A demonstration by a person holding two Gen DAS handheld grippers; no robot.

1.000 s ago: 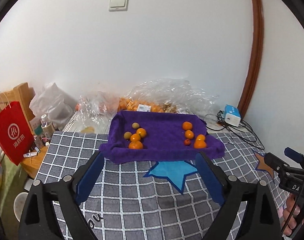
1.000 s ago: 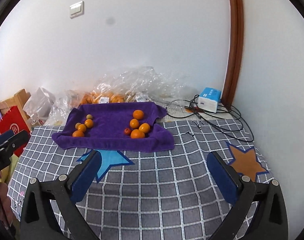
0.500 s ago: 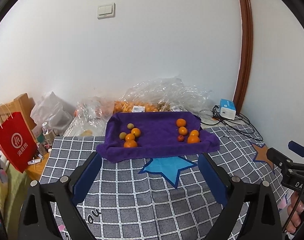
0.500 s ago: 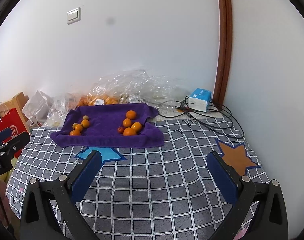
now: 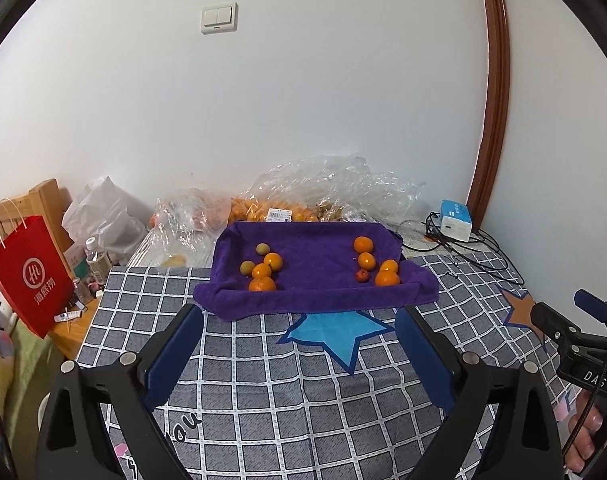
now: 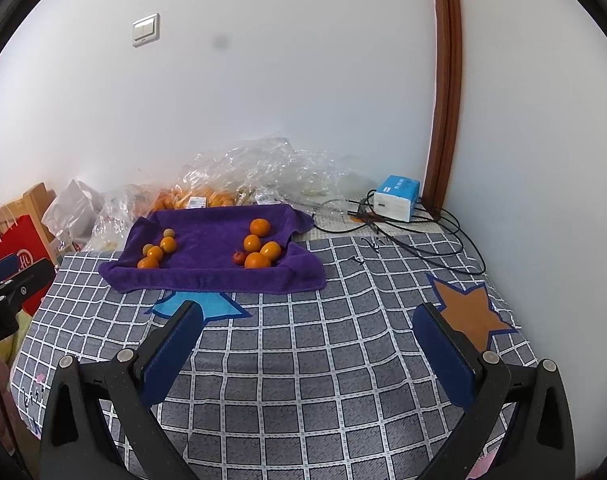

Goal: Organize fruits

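Observation:
A purple towel (image 5: pixel 315 292) (image 6: pixel 207 276) lies on the checked bedspread, its edges raised like a tray. On its left sits a group of oranges (image 5: pixel 262 271) (image 6: pixel 155 253) with two small greenish fruits (image 5: pixel 262 248). On its right sit several oranges (image 5: pixel 387 278) (image 6: pixel 257 260) and one small red fruit (image 5: pixel 361 276) (image 6: pixel 238 257). My left gripper (image 5: pixel 299 320) is open and empty, in front of the towel. My right gripper (image 6: pixel 307 320) is open and empty, further back and to the right. Each gripper shows at the edge of the other's view.
Clear plastic bags (image 5: pixel 323 192) with more oranges lie behind the towel by the wall. A blue-white box (image 6: pixel 397 198) with black cables (image 6: pixel 423 240) sits at the back right. A red paper bag (image 5: pixel 29 276), bottles and a wooden rack stand left of the bed.
Both grippers have drawn back and tilted up a little, so the towel sits lower and smaller in view. The fruits have not moved. Both stay open.

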